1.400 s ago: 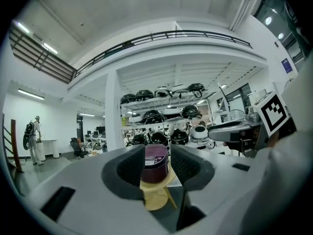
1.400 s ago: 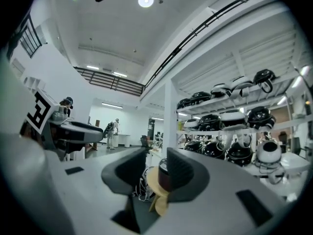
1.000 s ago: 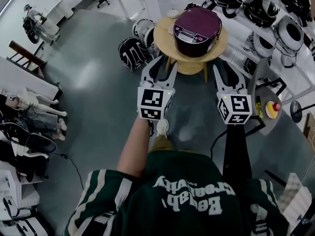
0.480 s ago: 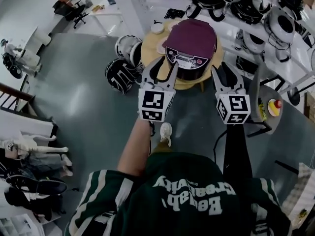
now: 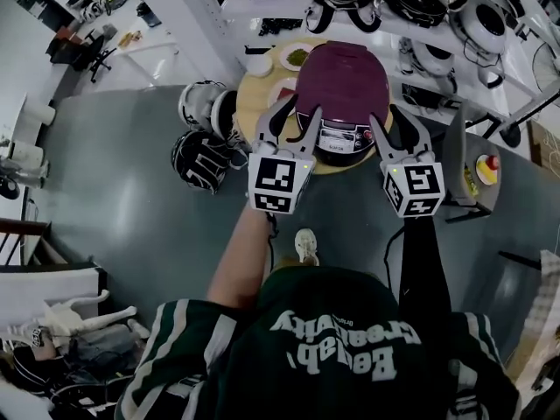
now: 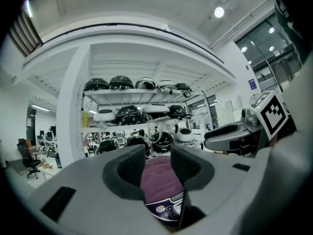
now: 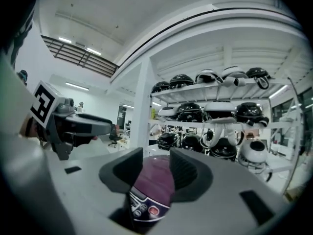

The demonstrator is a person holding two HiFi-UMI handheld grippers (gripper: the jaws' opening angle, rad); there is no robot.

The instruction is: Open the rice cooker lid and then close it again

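A purple rice cooker [image 5: 343,81] stands with its lid down on a round wooden table [image 5: 258,103], its control panel [image 5: 337,140] facing me. My left gripper [image 5: 298,115] is open at the cooker's front left, with nothing between its fingers. At the front right, my right gripper [image 5: 392,122] is open and empty too; its jaws have just been opening. The left gripper view shows the cooker [image 6: 159,180] beyond the left gripper [image 6: 157,163]. In the right gripper view the cooker [image 7: 154,187] lies past the right gripper [image 7: 155,168].
White shelves [image 5: 350,11] full of dark and white helmets stand right behind the table. Two helmets [image 5: 199,151] lie on the floor to its left. A small grey side table [image 5: 472,195] with a yellow and red item is at the right. Small dishes [image 5: 296,58] share the wooden table.
The person has walked up to the table, so both grippers have come from short of it to the cooker's front. The right jaws stand wider than before.
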